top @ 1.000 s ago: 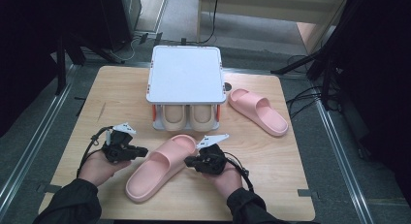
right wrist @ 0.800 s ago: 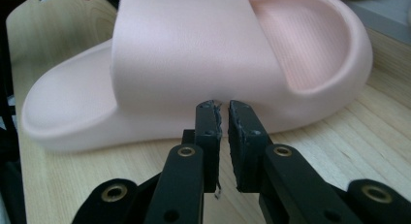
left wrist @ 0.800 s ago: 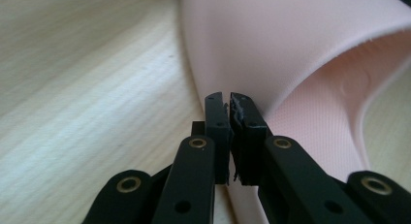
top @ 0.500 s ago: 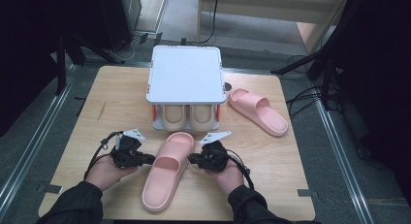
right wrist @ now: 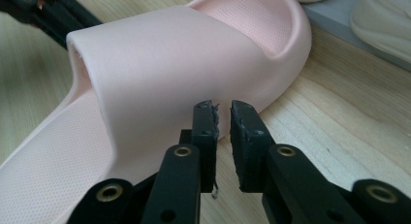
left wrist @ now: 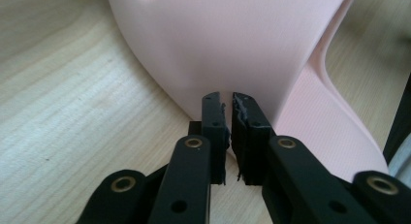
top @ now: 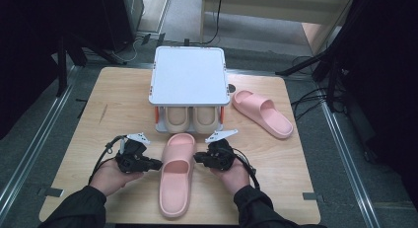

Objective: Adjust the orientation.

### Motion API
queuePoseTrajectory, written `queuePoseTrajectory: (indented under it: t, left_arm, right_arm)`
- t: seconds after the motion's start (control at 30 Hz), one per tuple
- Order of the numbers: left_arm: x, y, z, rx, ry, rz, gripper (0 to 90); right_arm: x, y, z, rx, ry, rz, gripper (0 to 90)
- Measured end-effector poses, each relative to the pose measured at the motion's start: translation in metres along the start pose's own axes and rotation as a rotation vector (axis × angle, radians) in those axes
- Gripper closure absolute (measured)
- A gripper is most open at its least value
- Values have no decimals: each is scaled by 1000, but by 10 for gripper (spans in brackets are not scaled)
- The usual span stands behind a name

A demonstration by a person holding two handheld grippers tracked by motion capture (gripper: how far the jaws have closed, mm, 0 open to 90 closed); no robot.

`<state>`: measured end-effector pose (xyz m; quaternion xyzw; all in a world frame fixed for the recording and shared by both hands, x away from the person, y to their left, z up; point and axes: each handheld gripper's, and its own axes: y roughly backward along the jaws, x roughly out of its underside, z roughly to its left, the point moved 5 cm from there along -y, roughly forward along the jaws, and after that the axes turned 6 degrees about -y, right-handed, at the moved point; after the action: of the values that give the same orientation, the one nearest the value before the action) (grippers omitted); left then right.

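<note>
The pink slipper (top: 177, 171) lies flat on the tabletop (top: 108, 104), toe toward the shoe rack (top: 189, 82). The left gripper (top: 156, 165) and right gripper (top: 197, 158) press its sides, jaws nearly closed, pinching nothing.

Second pink slipper (top: 262, 113) (right of rack (top: 189, 75))
</note>
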<state>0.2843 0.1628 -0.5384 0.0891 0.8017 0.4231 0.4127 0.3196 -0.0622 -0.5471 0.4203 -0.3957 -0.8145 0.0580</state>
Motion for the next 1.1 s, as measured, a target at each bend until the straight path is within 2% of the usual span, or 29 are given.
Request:
queuePoseTrajectory:
  t: [0.1,0.2,0.3,0.43,0.67,0.8,1.1]
  left_arm:
    - [-1,6,2,-13,-2,-21,797]
    - [-3,13,3,14,30,-62,744]
    - [-4,16,3,19,42,-80,653]
    - [-5,20,6,8,32,-98,592]
    - [-8,23,15,0,37,-118,520]
    - [-10,25,20,3,48,-121,495]
    - [-16,26,30,-4,43,-136,471]
  right_arm:
    - [-2,4,0,4,15,-8,785]
    - [-7,12,-5,4,10,-31,758]
    - [-11,23,-13,7,0,-60,736]
    - [-15,38,-24,28,-9,-92,714]
    - [-15,63,-39,56,-31,-133,711]
    - [-12,70,-45,63,-42,-137,699]
    - [-6,85,-67,106,-71,-155,664]
